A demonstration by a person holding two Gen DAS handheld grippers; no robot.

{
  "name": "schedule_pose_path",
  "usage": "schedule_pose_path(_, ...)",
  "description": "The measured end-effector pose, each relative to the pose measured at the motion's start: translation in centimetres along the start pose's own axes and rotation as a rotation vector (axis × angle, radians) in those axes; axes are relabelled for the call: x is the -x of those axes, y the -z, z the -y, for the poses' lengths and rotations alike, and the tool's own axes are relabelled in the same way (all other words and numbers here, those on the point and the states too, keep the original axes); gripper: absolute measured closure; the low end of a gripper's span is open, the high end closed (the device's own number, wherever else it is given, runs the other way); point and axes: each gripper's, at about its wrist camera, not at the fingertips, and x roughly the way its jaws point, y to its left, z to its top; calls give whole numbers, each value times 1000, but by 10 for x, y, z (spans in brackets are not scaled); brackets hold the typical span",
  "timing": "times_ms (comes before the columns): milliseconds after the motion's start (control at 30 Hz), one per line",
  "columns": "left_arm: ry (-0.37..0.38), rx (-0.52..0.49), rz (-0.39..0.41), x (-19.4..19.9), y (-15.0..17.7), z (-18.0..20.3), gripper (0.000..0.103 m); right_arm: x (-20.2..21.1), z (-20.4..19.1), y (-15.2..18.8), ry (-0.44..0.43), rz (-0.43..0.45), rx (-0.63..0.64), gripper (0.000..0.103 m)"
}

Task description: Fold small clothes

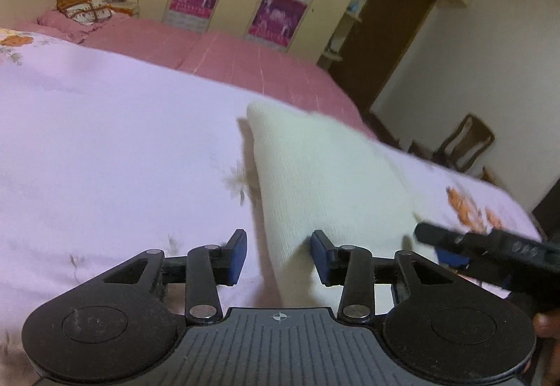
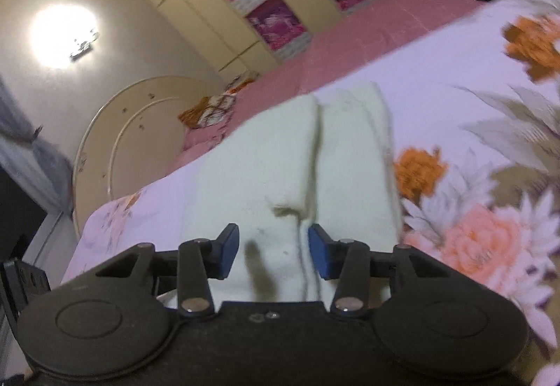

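The cream knit garment [image 2: 294, 155] lies flat on the floral bedsheet [image 2: 455, 99], near its edge below the pink quilt [image 1: 217, 46], already doubled so a lengthwise crease runs down its middle. It looks light, soft and limp, likely to sag and slide on the sheet, so I judge the near hem corners the best hold. The left gripper [image 1: 279, 254] hangs open over the garment's near left edge, the right gripper [image 2: 273, 251] open over the crease, neither holding cloth.
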Motion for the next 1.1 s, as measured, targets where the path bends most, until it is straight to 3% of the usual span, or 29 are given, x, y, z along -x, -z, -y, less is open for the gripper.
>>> schedule_pose_path(133, -52, -3, 1, 6, 27, -10, 63, -13, 2, -12, 22, -11, -20, 60)
schedule_pose_path(233, -58, 0, -11, -5, 23, -12, 63, -23, -1, -13, 9, -24, -20, 60)
schedule_pose_path(267, -62, -10, -6, -6, 21, -10, 63, -25, -3, -13, 17, -27, 1, 63)
schedule_pose_path(300, -59, -17, 0, -6, 19, -9, 63, -26, -9, -12, 35, -28, 39, 77)
schedule_pose_path(333, -57, -24, 4, -4, 19, -6, 63, -27, -16, -11, 56, -30, 84, 84)
schedule_pose_path(400, -60, -46, 6, -2, 18, 0, 63, -21, -30, -10, 86, -1, 166, 86)
schedule_pose_path(533, -14, -73, 17, 10, 18, 14, 63, 4, -43, -12, 102, 57, 234, 87)
schedule_pose_path(667, 55, -94, -40, 4, 19, 28, 63, 22, -23, -14, 140, 63, 204, 87)
schedule_pose_path(733, 47, -107, -66, -1, 20, 33, 54, 17, -1, -11, 169, 15, 135, 87)
schedule_pose_path(800, 33, -110, -73, -2, 20, 35, 50, 11, 15, -8, 153, 9, 78, 87)
schedule_pose_path(1000, 52, -99, -31, 18, 16, 32, 50, 21, 10, -8, 148, 34, 82, 87)
schedule_pose_path(1100, 24, -139, -61, 10, 16, 34, 49, 26, 14, -8, 151, 38, 83, 87)
